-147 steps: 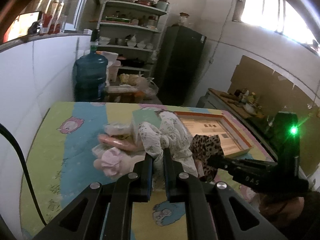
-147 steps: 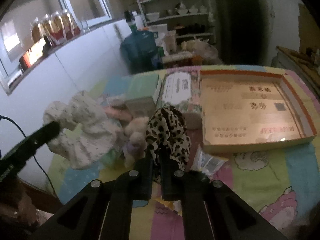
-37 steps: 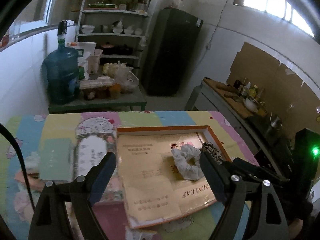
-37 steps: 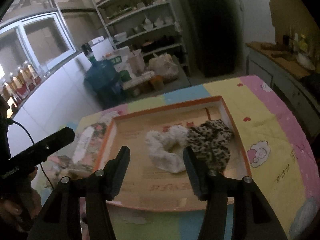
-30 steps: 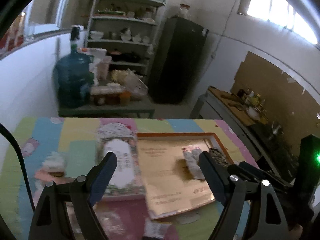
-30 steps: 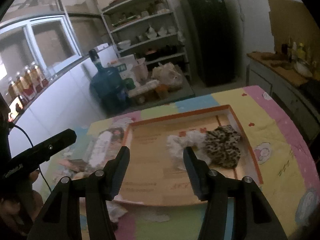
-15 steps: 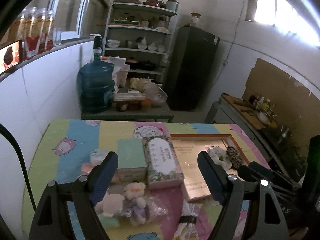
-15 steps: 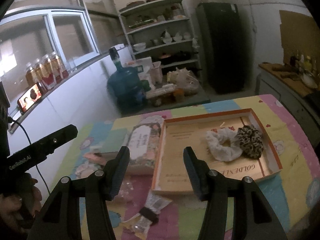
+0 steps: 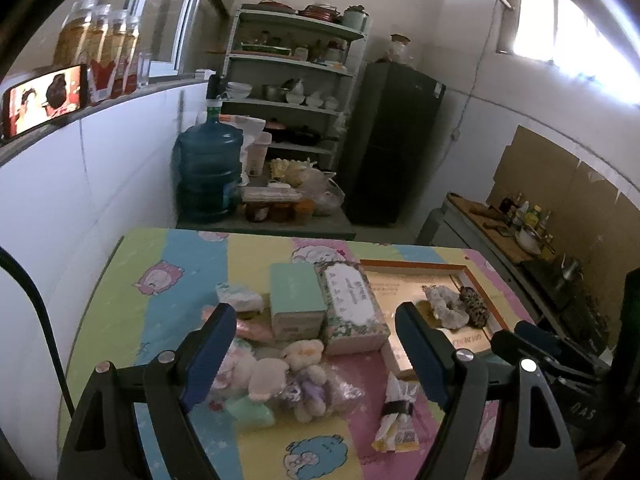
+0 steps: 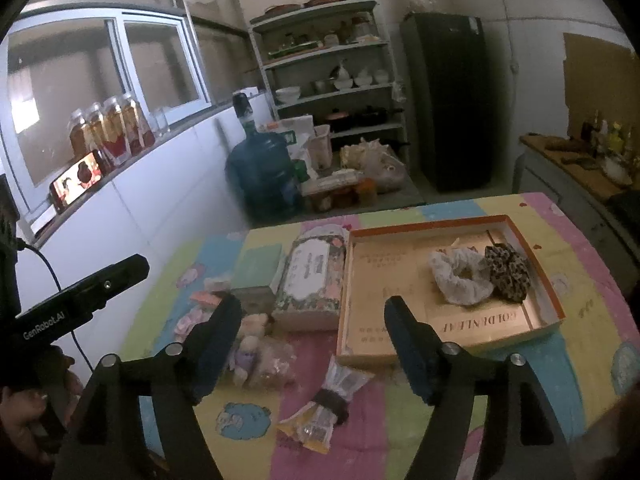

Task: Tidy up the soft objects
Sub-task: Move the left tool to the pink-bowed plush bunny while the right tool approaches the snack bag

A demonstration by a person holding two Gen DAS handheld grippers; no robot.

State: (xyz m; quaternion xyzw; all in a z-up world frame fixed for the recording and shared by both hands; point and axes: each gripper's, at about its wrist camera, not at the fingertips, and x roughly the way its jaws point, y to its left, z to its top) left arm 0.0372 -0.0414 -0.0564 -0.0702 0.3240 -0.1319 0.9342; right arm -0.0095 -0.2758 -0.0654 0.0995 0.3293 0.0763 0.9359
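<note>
Scrunchies lay inside the shallow cardboard box (image 10: pixel 554 312): a white scrunchie (image 10: pixel 460 276) and a leopard scrunchie (image 10: pixel 509 267), touching each other, ahead of the right gripper (image 10: pixel 312 316) and beyond its right finger. That gripper's jaws were opening, with nothing between them. The left gripper (image 9: pixel 310 330) had its fingers wide apart and empty too. Between and below its fingers sat a bag of small plush toys (image 9: pixel 296 372). Just beyond, a green box (image 9: pixel 296 300) and a flowered box (image 9: pixel 352 304) stood side by side, closed.
</note>
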